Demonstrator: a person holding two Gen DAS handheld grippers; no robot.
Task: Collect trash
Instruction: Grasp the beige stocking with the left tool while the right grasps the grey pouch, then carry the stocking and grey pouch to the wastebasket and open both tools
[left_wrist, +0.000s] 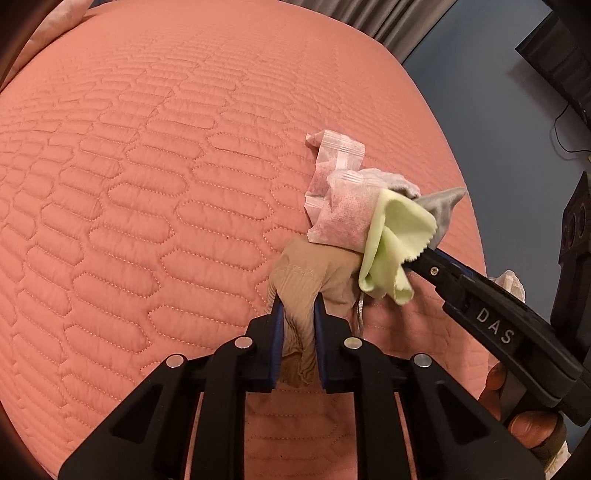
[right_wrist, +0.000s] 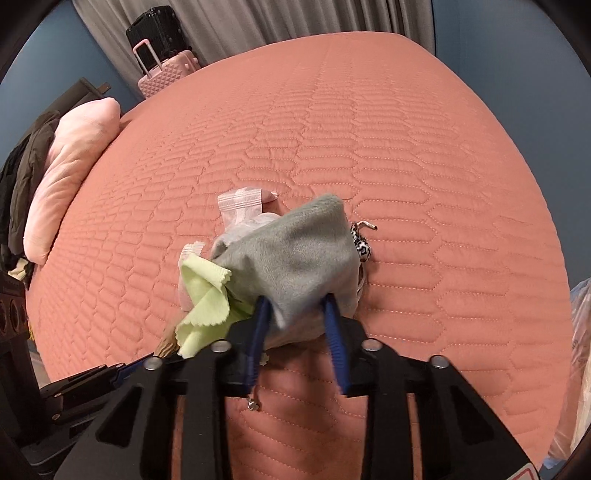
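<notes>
- The left wrist view looks forward along its tongs (left_wrist: 298, 314), close above the bed (left_wrist: 147, 166), facing its far edge.
- The right wrist view looks along its tongs (right_wrist: 295, 314) toward the curtain (right_wrist: 258, 22).
- Both share the cloth bundle (left_wrist: 391, 236) and bed.

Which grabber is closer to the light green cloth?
Right. The right gripper has the light green cloth bunched against its fingers along with the gray cloth. The left gripper sits just below, pinching a tan cloth.
</notes>
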